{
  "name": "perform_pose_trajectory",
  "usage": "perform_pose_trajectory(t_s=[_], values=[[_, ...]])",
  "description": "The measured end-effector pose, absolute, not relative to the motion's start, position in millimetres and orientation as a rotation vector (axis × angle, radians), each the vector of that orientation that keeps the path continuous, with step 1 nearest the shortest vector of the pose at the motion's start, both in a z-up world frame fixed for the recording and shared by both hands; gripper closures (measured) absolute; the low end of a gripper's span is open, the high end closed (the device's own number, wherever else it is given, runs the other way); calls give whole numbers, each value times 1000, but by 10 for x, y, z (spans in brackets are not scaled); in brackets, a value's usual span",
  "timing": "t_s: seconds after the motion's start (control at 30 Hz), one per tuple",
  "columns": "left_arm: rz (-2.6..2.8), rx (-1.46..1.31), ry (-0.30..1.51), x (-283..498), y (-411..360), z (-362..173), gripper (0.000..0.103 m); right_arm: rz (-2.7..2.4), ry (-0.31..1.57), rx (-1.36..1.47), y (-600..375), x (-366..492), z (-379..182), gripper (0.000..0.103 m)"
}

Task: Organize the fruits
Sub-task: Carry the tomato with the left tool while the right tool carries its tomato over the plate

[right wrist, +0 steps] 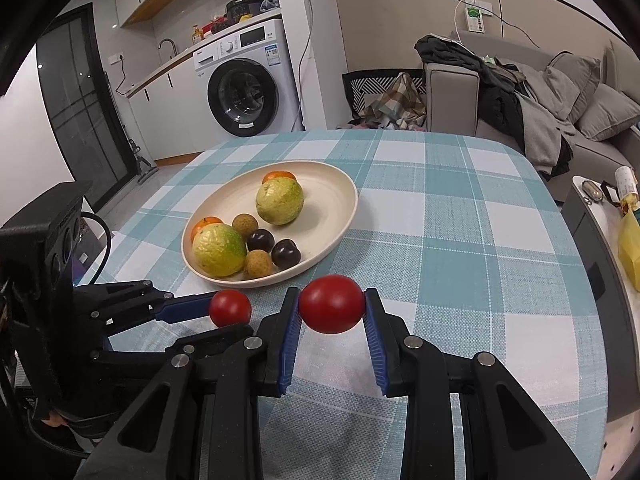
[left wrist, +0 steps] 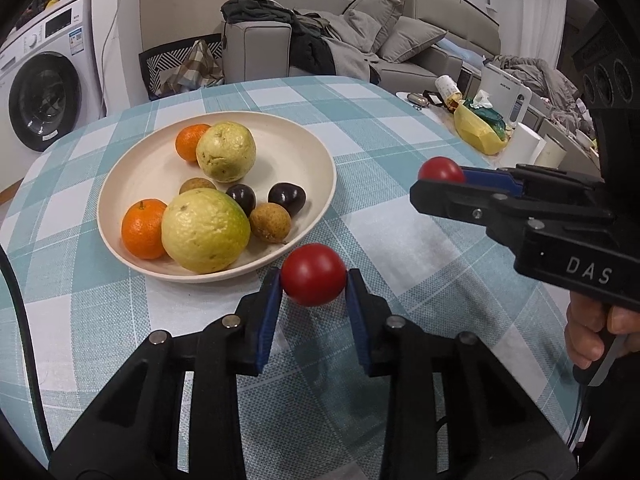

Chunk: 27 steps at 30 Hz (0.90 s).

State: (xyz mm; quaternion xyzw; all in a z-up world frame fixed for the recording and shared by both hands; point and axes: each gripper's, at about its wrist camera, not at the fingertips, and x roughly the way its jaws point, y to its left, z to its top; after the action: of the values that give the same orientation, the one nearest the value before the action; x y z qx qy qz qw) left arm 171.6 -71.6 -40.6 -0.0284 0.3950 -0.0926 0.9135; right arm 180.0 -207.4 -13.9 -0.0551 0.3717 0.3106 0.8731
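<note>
My left gripper (left wrist: 313, 280) is shut on a red tomato (left wrist: 313, 274), held just above the checked cloth near the front rim of the cream bowl (left wrist: 320, 148). My right gripper (right wrist: 332, 304) is shut on a second red tomato (right wrist: 332, 304), to the right of the bowl (right wrist: 344, 188). Each shows in the other view: the right gripper (left wrist: 440, 178) with its tomato (left wrist: 441, 169), and the left gripper (right wrist: 224, 312) with its tomato (right wrist: 230, 308). The bowl holds two green-yellow guavas (left wrist: 206, 232), two oranges (left wrist: 144, 229), two dark plums (left wrist: 286, 198) and two brown longans (left wrist: 270, 222).
The round table carries a teal and white checked cloth (right wrist: 460, 208). A side counter at the right holds a yellow bag (left wrist: 478, 130), white cups and a kettle. A grey sofa (left wrist: 400, 40) and a washing machine (right wrist: 248, 84) stand beyond the table.
</note>
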Motion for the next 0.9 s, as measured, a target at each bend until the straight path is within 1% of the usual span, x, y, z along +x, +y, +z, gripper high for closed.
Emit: perform_pose_trajectory(t_s=[0.37,0.9], values=[[-178,-59,744,1578,-545,-236,74,689,765,-73,-2003,1754,-155,71],[-115,-80,673,1499,-171,-81,74,701,697,-25,-1906,1672,-141,71]])
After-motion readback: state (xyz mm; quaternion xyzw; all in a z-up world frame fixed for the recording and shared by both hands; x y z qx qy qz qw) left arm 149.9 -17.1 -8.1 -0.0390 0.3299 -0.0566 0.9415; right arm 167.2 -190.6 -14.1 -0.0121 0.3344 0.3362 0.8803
